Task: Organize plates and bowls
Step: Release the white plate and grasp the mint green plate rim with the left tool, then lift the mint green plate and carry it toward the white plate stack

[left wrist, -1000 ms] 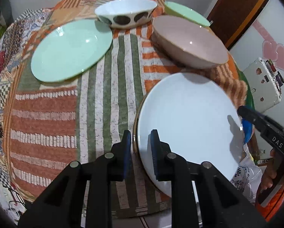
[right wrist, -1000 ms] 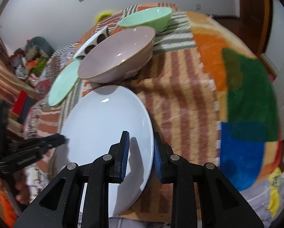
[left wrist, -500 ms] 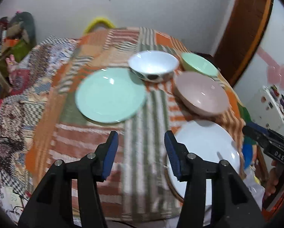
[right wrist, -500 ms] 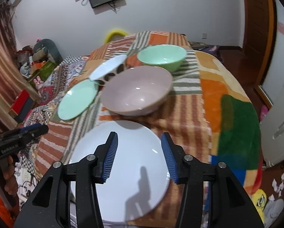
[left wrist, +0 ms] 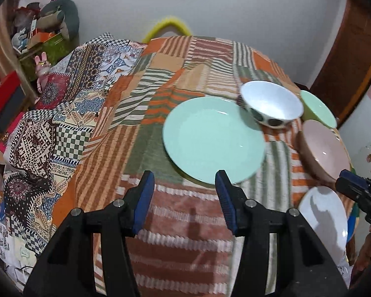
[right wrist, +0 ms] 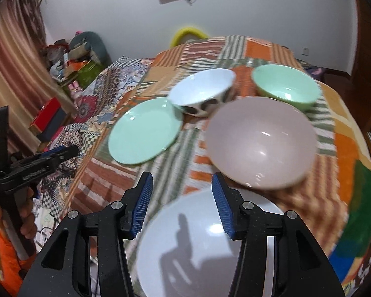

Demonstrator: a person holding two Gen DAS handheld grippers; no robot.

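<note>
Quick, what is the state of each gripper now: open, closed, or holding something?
Left gripper: open, jaws just opened, nothing between them.
Right gripper: open, jaws just opened, nothing between them; white plate lies below on the table.

Two plates on the table: one green plate (right wrist: 144, 131), one white plate (right wrist: 197, 247). Three bowls: pink bowl (right wrist: 261, 142), green bowl (right wrist: 285, 86), spotted white bowl (right wrist: 202, 92).

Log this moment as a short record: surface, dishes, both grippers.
surface: table under striped patchwork cloth
plates: white plate at near edge; green plate further in
bowls: pink bowl, spotted white bowl, green bowl
left gripper: open, empty, jaws just opened
right gripper: open, empty, above white plate, jaws just opened
</note>
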